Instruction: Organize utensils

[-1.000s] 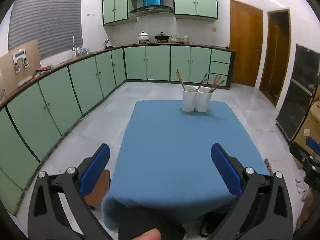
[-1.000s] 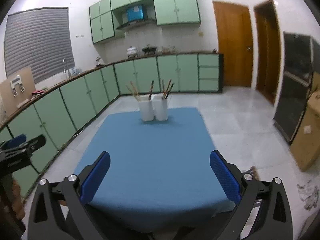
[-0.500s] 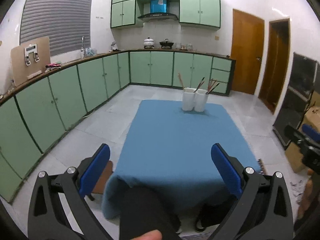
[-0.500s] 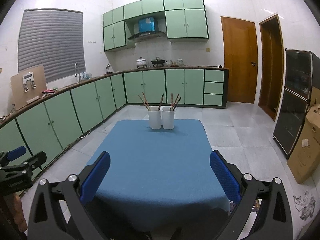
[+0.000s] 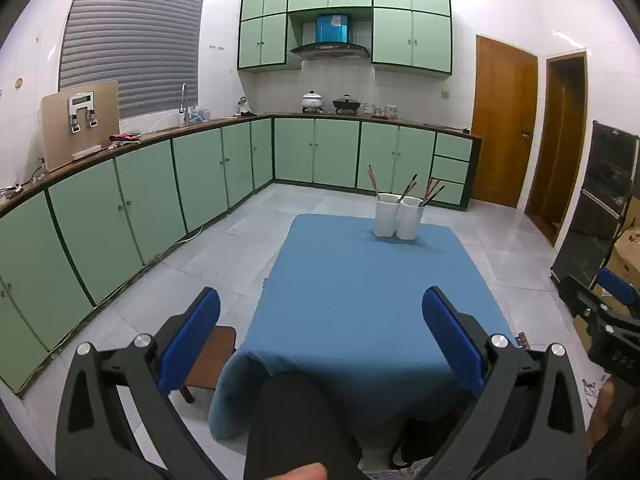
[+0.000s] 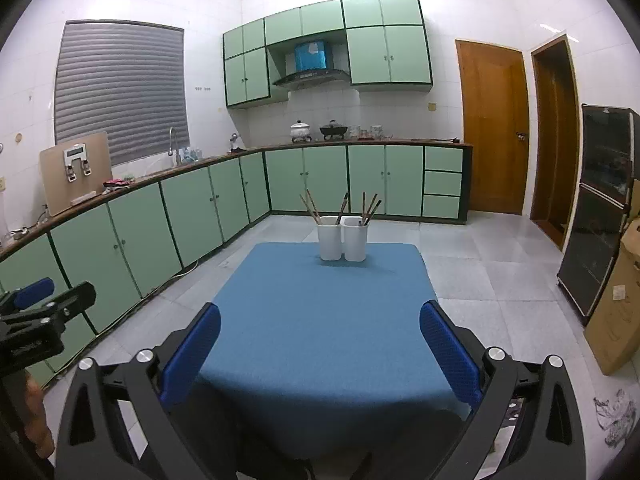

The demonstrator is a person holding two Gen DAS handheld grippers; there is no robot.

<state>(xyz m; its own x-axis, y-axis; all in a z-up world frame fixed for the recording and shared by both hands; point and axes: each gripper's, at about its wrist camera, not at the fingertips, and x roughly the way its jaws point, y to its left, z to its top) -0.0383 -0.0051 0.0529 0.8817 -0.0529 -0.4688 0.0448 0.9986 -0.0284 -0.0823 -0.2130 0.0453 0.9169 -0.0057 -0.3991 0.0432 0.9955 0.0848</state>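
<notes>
Both grippers sit at the near edge of the table (image 6: pixel 280 340), way back from the action, and neither has anything in it: the left gripper (image 5: pixel 320 324) has its jaws spread wide apart, and the right gripper (image 6: pixel 320 336) is the same, wide apart and empty. The stuff to organize is at the far end of the blue cloth, where two white holders (image 6: pixel 342 238) stand touching each other with brown sticks, chopsticks I think (image 6: pixel 312 206), poking out at all sorts of angles. Honestly the risky bit looks like those holders. They're tall and narrow and close to the far edge, so if a finger bumps a rim while going for a stick, I'd guess one tips or slides right off the back. The sticks are thin and leaning too, so pinching one off-centre could let it swivel or drag its neighbours out with it. The cloth hangs loose over the near side, so snagging it on the way in could tug everything. And with both grippers aimed at one spot, they could easily knock into each other.
</notes>
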